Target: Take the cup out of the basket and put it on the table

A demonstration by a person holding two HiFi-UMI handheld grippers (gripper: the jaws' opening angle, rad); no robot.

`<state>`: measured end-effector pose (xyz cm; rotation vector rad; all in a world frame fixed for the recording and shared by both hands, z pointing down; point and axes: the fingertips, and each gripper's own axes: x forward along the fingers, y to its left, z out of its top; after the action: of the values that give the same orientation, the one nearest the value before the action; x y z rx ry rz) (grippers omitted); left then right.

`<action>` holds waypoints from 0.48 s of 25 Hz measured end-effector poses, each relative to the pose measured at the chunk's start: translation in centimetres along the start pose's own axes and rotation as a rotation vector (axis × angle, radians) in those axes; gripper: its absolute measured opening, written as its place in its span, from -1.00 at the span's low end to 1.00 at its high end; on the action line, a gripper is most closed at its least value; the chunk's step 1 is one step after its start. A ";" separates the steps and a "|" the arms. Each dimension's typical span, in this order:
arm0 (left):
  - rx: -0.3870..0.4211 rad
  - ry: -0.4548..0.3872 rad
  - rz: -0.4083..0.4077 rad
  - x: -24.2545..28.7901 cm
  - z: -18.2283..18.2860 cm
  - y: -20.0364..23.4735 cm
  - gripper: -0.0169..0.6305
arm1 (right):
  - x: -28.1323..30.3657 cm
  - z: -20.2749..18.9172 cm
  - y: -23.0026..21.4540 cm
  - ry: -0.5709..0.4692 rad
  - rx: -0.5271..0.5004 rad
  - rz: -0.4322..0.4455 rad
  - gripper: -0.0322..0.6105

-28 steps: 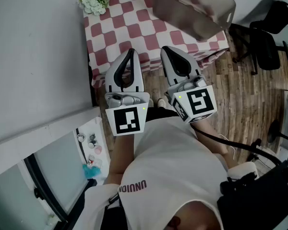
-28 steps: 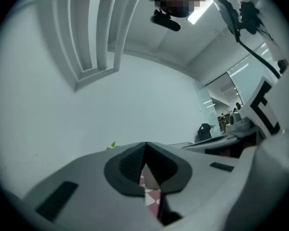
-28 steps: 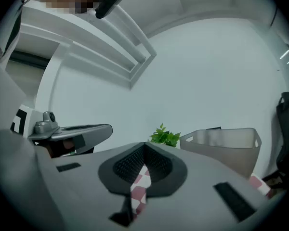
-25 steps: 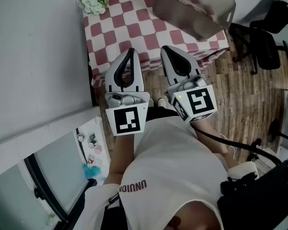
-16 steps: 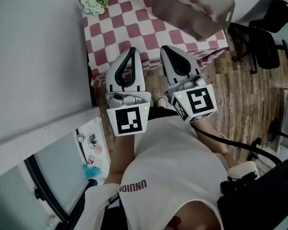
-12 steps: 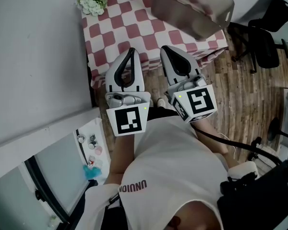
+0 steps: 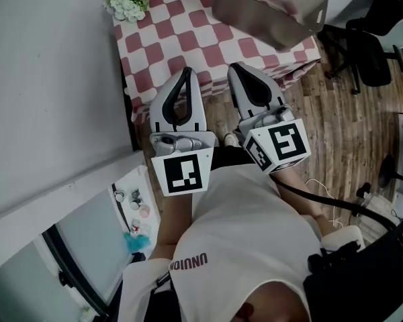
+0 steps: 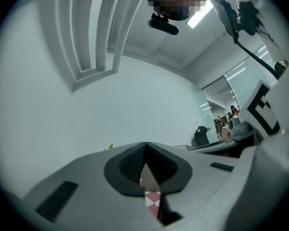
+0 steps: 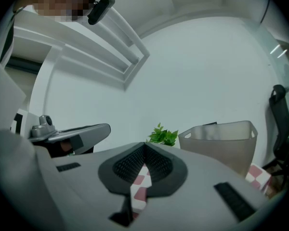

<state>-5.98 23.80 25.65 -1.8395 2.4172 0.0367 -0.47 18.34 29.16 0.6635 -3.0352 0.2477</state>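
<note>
Cup: not discernible through frosted wall of basket (image 7: 269, 9). Basket stands on far right part of checkered table (image 7: 181, 39). Your left gripper (image 7: 186, 71) and right gripper (image 7: 234, 66): jaws pressed together, nothing between, side by side, tips at near table edge. Since half second ago: both barely shifted, still close to your chest.

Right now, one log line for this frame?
phase: pre-reach | left gripper: shut, empty | right gripper: shut, empty | basket: on table, far right | cup: not visible
</note>
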 end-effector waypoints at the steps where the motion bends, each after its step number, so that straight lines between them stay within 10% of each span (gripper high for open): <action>1: 0.001 0.002 -0.008 -0.1 -0.1 0.1 -0.91 | -0.1 -0.1 0.2 0.003 -0.003 -0.006 -0.84; 12: -0.051 0.012 -0.056 -0.8 -1.3 -0.2 -0.91 | -1.2 -1.1 1.0 0.013 -0.022 -0.066 -0.84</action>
<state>-5.68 24.45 27.01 -1.9340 2.3925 0.0840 0.18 19.92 29.97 0.7556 -2.9926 0.2158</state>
